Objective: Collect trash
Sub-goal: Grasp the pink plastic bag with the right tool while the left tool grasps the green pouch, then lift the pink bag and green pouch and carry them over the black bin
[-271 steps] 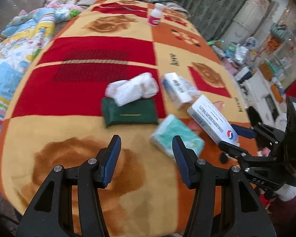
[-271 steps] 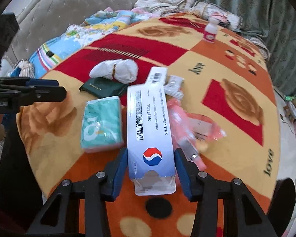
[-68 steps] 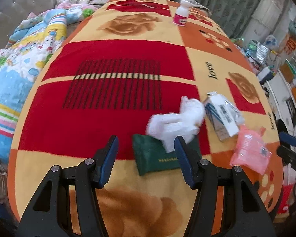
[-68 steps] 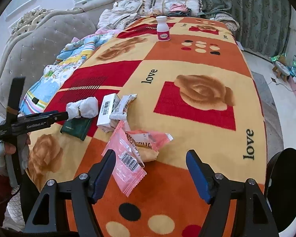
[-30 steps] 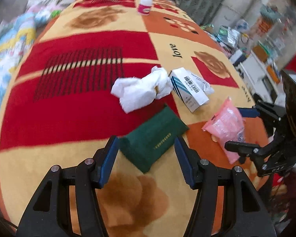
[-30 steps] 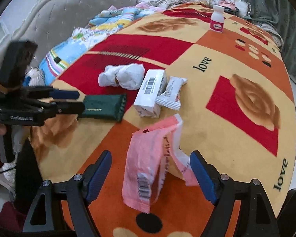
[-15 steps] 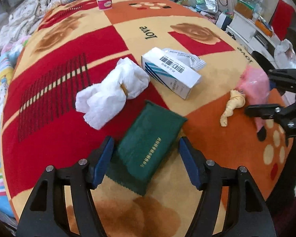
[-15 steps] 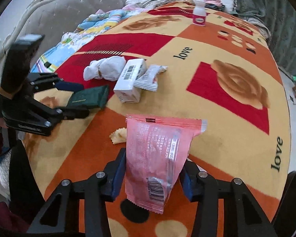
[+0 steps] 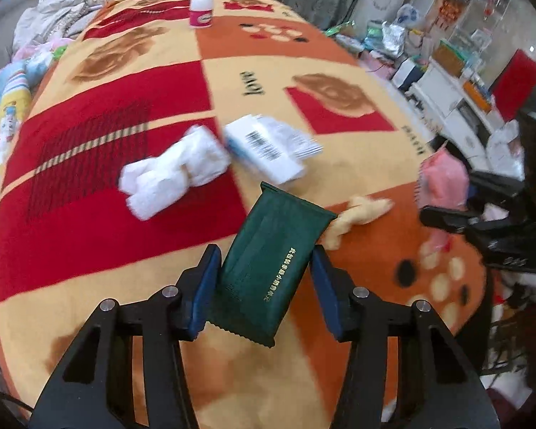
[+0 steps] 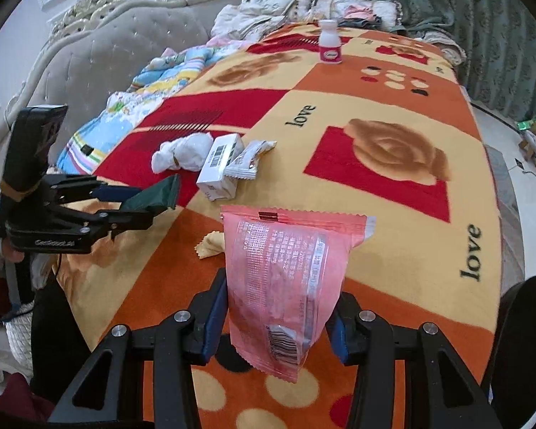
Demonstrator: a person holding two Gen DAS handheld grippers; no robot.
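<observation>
Rose-patterned blanket [image 10: 393, 186] littered with trash; both grippers loaded, mid-collection.

Left gripper [image 9: 266, 279] closed on green packet [image 9: 275, 268], raised clear of blanket; right gripper [image 10: 277, 307] clamped on pink wrapper [image 10: 286, 275], likewise lifted. Left on blanket: white tissue wad [image 10: 182, 153], barcode box [image 10: 219, 166] touching silver sachet [image 10: 250, 161], yellow scrap [image 10: 211, 246] near front edge, white bottle [image 10: 329, 45] at far end. Pickup step apparently done; next, probably carrying both pieces to a bin, none clearly in view, then releasing and returning for the rest.
</observation>
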